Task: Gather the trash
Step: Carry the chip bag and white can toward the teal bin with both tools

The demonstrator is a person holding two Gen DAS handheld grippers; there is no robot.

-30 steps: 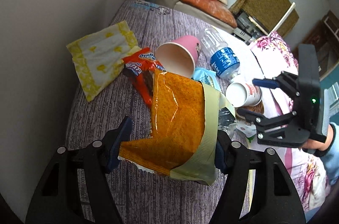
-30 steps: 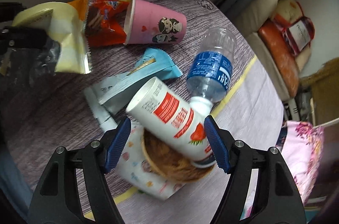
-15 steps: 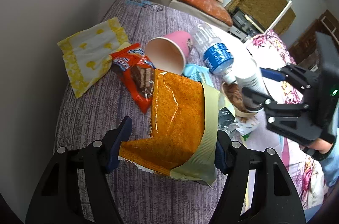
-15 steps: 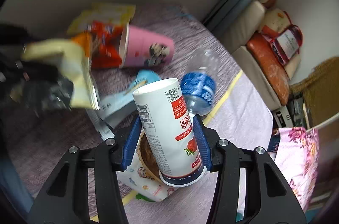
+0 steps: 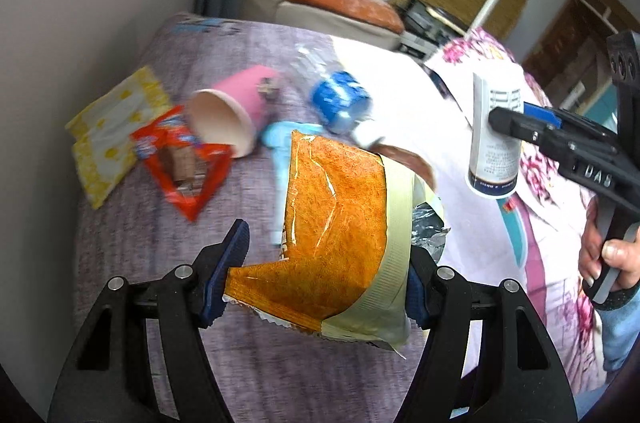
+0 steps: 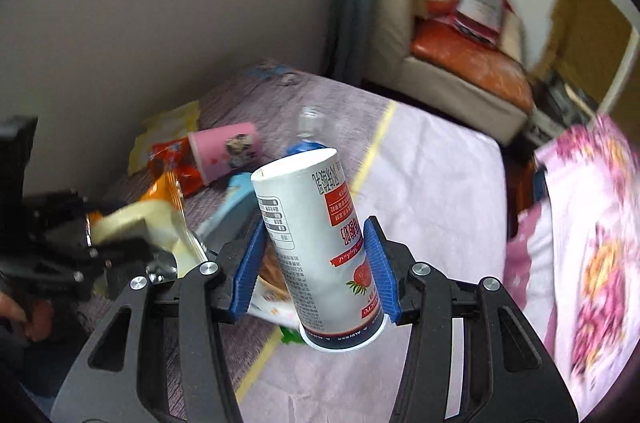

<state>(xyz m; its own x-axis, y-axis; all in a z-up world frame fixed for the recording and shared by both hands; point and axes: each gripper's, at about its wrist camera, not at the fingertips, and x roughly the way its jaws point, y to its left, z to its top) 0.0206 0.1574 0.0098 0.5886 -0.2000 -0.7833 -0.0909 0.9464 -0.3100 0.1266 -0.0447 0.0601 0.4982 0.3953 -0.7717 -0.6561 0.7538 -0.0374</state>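
Midway | left tongs (image 5: 320,263) clamped on orange snack bag (image 5: 332,219) | right tongs (image 6: 316,263) gripping white yogurt cup (image 6: 316,243), lifted | pink cup (image 5: 232,115), water bottle (image 5: 340,99), red wrapper (image 5: 184,159), yellow wrapper (image 5: 112,131) left on bed (image 5: 160,223)

A purple-covered bed (image 5: 168,303) carries a tipped pink cup (image 5: 232,111), red wrapper (image 5: 184,163), yellow packet (image 5: 112,127) and blue-labelled bottle (image 5: 336,99).

the water bottle (image 5: 340,101) is smeared by motion in the left view, its label unreadable, and in the right view the white cup (image 6: 320,247) covers all but its clear end. the orange snack bag (image 5: 340,223) hides most of a brown-lined bowl (image 5: 412,163) and part of the blue wrapper (image 5: 280,143). the person's hand (image 5: 604,259) is cut by the right edge. the small print on the white cup is too fine to read.
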